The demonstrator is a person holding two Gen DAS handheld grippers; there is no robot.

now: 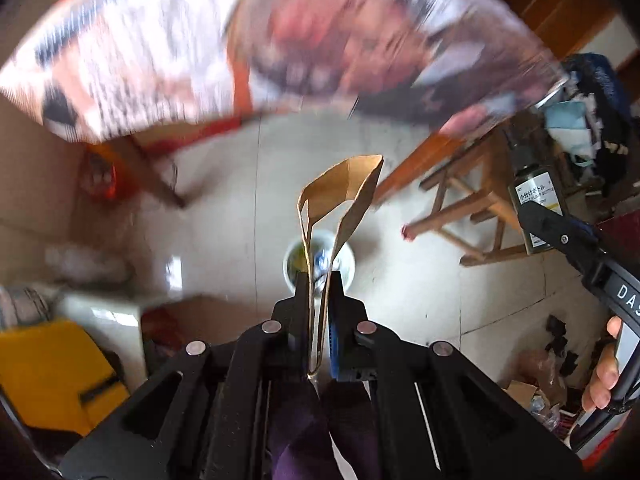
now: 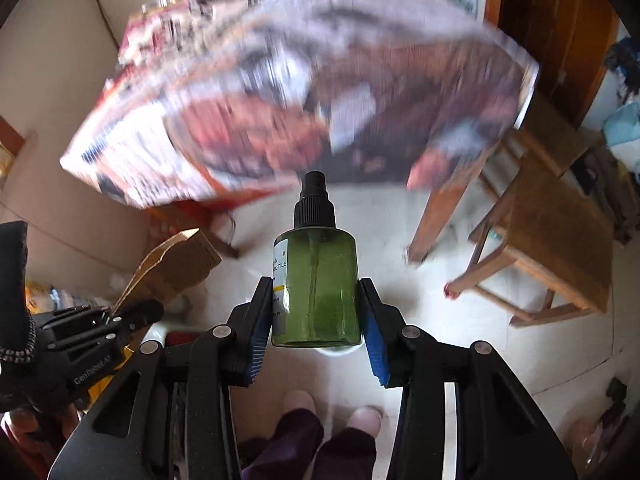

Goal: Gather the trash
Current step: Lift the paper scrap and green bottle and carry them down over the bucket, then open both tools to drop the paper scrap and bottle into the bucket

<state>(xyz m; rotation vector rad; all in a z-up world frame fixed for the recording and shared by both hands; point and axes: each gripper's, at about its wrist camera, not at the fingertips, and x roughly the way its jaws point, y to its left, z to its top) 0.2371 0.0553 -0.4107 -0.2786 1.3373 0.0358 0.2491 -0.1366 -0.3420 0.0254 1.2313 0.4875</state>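
Note:
My left gripper (image 1: 319, 280) is shut on a flattened brown cardboard piece (image 1: 344, 200), held upright above a white bin (image 1: 344, 276) on the floor that holds some trash. The cardboard piece also shows in the right wrist view (image 2: 176, 268), with the left gripper (image 2: 136, 312) at the left. My right gripper (image 2: 316, 292) is shut on a green spray bottle (image 2: 318, 288) with a black pump top, held upright over the bin's rim (image 2: 336, 351). The bottle also shows at the right of the left wrist view (image 1: 534, 196).
A table covered with a printed cloth (image 1: 240, 40) fills the top of both views, blurred. A wooden stool (image 1: 472, 208) stands at the right on the pale tiled floor. A yellow bag (image 1: 52, 372) lies at the lower left. Clutter sits at the right edge (image 1: 588, 128).

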